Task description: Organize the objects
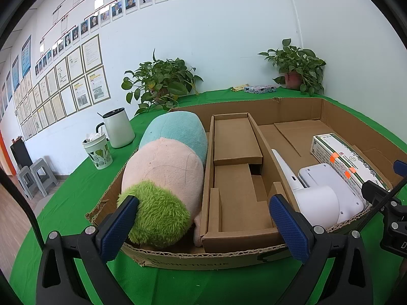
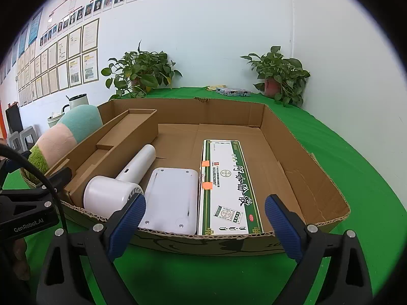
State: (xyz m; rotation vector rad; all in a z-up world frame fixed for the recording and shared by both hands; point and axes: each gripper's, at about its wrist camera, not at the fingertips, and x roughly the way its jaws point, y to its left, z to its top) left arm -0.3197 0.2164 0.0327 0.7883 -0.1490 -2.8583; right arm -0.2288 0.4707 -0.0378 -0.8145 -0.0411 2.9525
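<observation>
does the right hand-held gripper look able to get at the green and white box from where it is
Probably yes. The right hand-held gripper is open and empty, just outside the low front wall of the cardboard tray. The green and white box lies flat straight ahead with nothing on top, though a white slab sits close against its left side.

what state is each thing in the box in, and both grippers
plush toy: lying along the box's left side
cardboard insert: holds nothing
hair dryer: lying down
white device: lying flat
medicine box: flat, closed
left gripper: open, holding nothing
right gripper: open, holding nothing
</observation>
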